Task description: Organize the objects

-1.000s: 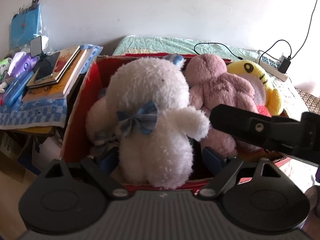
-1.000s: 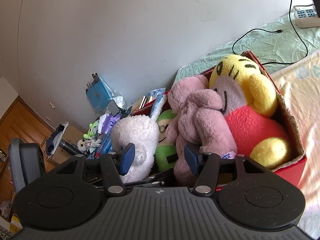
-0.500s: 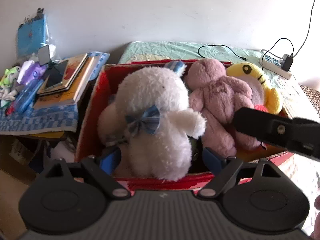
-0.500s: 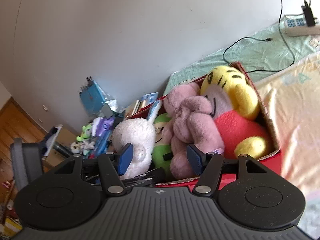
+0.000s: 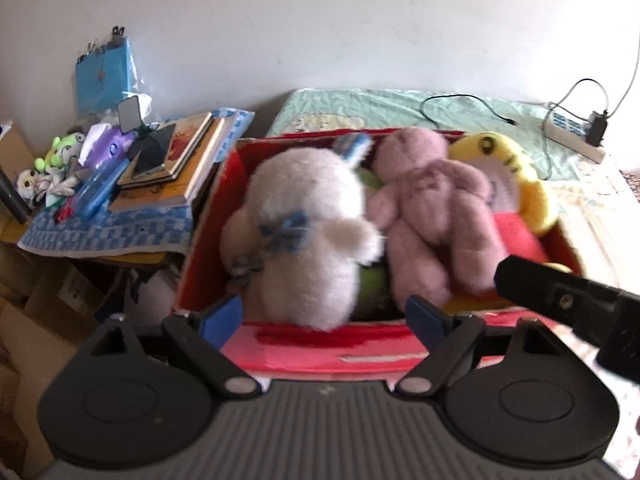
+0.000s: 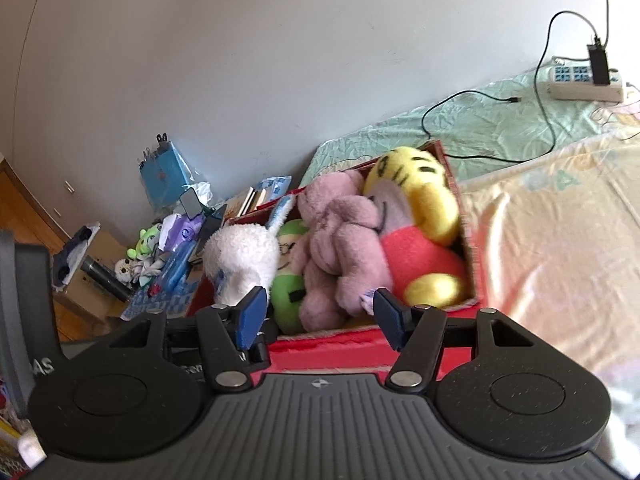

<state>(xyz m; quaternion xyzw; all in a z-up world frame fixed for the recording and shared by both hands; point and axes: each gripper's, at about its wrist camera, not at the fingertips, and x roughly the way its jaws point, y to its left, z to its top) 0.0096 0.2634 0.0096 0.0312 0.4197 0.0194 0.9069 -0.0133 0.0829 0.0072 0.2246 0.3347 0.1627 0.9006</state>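
**user1:** Blue checkered cloth [image 5: 108, 232] sat at the far left, covering a low side table. It carried a stack of books [image 5: 176, 172] with a dark phone [image 5: 154, 152] lying on top, a blue case [image 5: 98, 190] beside that, and some small toys [image 5: 56, 160] further left by the wall. What was right of it?

**user2:** Right beside it was the red cardboard box [image 5: 320, 344], sitting on the bed [image 6: 560, 220] and packed with plushies. Going left to right inside it: a fluffy white plush [image 5: 308, 240] with a blue bow, then a green plush [image 6: 290, 280] wedged low between it and the next one, then a pink plush [image 5: 428, 212] lying on its back, then a yellow and red plush [image 5: 516, 184] jammed against the right wall of the box. All of them touched their neighbours.

**user1:** And the grippers?

**user2:** The left gripper [image 5: 322, 320] hung just in front of the box's near wall, blue pads spread wide, nothing between them. The right gripper [image 6: 318, 316] was at that near wall too, jaws likewise parted and empty. In the left camera view it poked in from the right edge as a black bar, near the box's right front corner.

**user1:** Anything past the box?

**user2:** Yeah, a white power strip [image 6: 586, 84] lay on the green sheet by the wall, well apart from the box, with a black cable [image 6: 488, 100] trailing across the sheet.
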